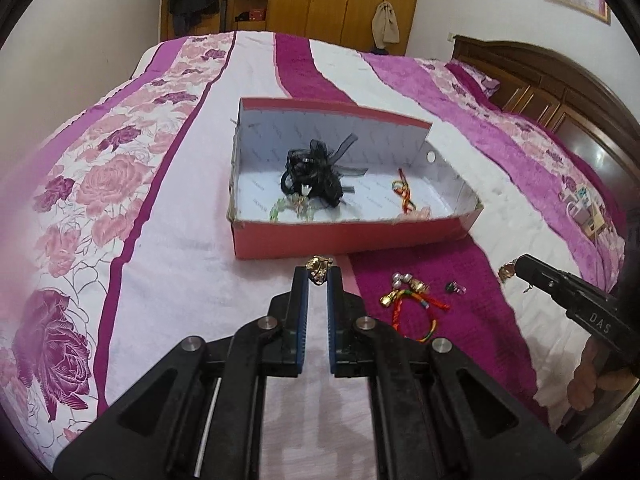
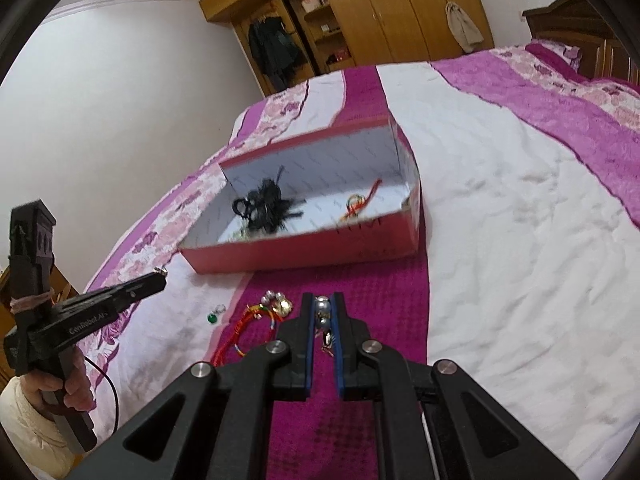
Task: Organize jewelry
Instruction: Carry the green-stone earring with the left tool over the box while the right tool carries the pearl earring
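L gripper (image 1: 319, 270): black two-finger claw w/ blue pads, jaws pressed together on a small gold-coloured metal jewelry piece (image 1: 318, 267) pinched at the very tips, held above the bedspread just in front of the box's near wall.

R gripper (image 2: 323, 304): same build, jaws closed on a dangling earring w/ silvery pearl-like beads (image 2: 323, 312); beads sit between the pads, a small gold bit hangs below them. In the L view its tip shows at the right edge w/ a gold piece at the end.

Just beside, on the dark magenta stripe: a loose heap of red and multicolour braided cord bracelets w/ gold bells (image 1: 408, 312), pearl beads and gold charms touching its top. Near that, apart, a small green-stone trinket (image 2: 212, 319).

Beyond: open red cardboard shoebox w/ white lining (image 1: 352, 242), resting on the pink-and-white floral bedspread (image 1: 168, 272). Inside: black ribbon-and-mesh hair accessory (image 1: 314, 172) at centre-left, pale green bead bracelet (image 1: 288, 206) by the near wall, red-yellow cord (image 1: 404, 190) toward the right.

A person's hand (image 2: 60, 392) in a cream sleeve grips the L handle. Wooden wardrobe (image 2: 380, 12) at back.
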{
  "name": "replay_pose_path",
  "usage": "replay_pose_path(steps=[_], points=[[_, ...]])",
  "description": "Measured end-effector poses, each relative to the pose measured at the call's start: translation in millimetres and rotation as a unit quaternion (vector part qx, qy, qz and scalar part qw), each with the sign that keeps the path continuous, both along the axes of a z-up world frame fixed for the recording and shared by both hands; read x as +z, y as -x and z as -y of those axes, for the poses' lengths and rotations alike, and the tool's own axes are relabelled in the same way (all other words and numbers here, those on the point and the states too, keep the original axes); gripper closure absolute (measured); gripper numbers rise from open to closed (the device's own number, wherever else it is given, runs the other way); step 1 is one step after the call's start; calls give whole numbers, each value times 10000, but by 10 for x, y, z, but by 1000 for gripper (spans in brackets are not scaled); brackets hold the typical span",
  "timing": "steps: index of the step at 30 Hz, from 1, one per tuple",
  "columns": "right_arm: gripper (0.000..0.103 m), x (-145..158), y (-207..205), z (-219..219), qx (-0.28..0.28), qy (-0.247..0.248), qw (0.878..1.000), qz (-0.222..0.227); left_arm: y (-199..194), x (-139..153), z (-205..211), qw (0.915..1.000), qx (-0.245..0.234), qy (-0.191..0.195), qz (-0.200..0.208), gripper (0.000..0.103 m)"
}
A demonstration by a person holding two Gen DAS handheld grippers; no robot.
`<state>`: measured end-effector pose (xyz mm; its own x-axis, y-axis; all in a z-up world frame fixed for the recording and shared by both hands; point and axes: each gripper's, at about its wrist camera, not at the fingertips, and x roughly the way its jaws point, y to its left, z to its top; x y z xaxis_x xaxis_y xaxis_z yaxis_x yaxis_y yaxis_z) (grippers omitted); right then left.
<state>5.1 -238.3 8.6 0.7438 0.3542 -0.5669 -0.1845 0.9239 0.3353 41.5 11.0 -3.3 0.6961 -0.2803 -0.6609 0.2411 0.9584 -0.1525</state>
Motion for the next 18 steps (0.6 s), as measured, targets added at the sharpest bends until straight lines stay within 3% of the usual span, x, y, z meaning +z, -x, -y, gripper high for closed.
replay_pose_path(steps=[18], points=[[94,406,-280,-290,22,473,9952,859,-221,287,45,9959,416,211,778,103]])
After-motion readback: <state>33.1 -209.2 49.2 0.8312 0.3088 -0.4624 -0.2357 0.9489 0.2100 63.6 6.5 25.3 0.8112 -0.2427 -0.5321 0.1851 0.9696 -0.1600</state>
